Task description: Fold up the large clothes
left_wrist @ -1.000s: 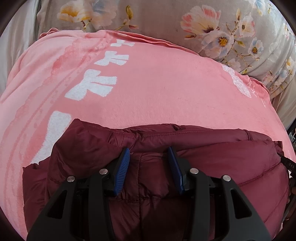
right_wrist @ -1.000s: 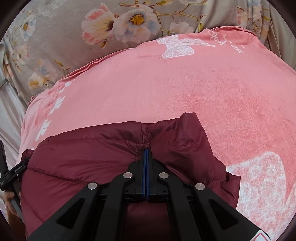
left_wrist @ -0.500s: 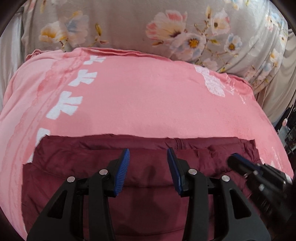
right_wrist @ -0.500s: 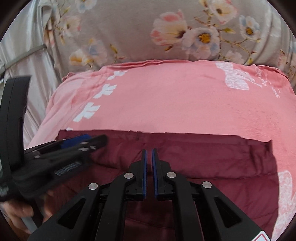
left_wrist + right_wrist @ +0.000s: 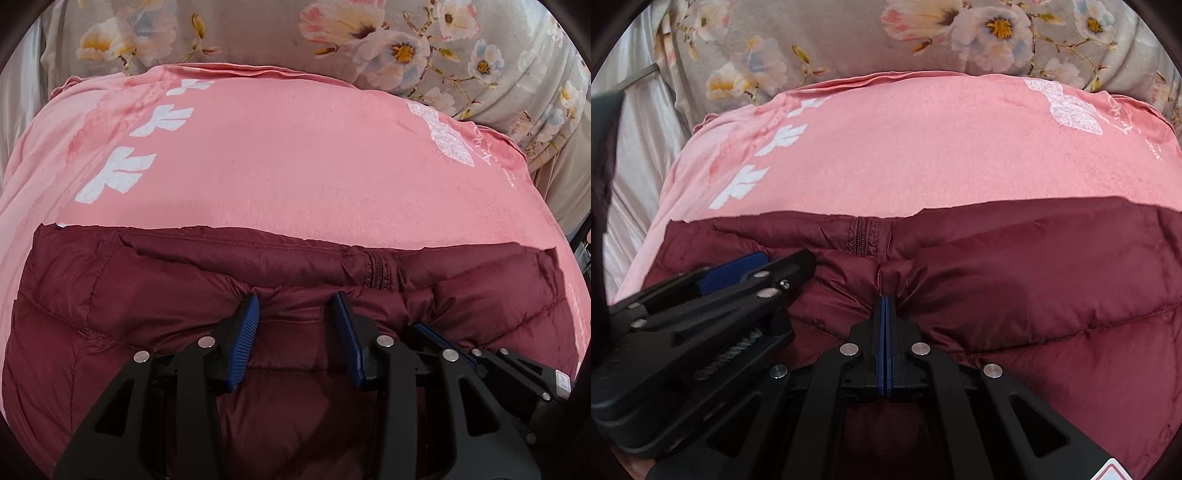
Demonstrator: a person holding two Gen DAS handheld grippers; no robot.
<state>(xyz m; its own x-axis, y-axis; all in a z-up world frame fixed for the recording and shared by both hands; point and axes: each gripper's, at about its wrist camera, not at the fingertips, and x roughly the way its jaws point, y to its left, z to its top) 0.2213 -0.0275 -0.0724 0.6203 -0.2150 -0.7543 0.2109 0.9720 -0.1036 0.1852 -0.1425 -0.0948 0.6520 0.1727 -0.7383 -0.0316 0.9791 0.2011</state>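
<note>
Right claw (image 5: pixel 885 306) is pinching a fold of the maroon puffer jacket (image 5: pixel 1034 280); left claw (image 5: pixel 295 310), spread wide, is resting on it alongside. Ahead, pink blanket (image 5: pixel 295 155) is lying beneath; beyond, floral bedding (image 5: pixel 849 40).

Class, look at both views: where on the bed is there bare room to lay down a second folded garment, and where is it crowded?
Free: the pink blanket between the maroon jacket and the floral quilt. Crowded: the near side, where the jacket lies with the left gripper and right gripper on it.
</note>
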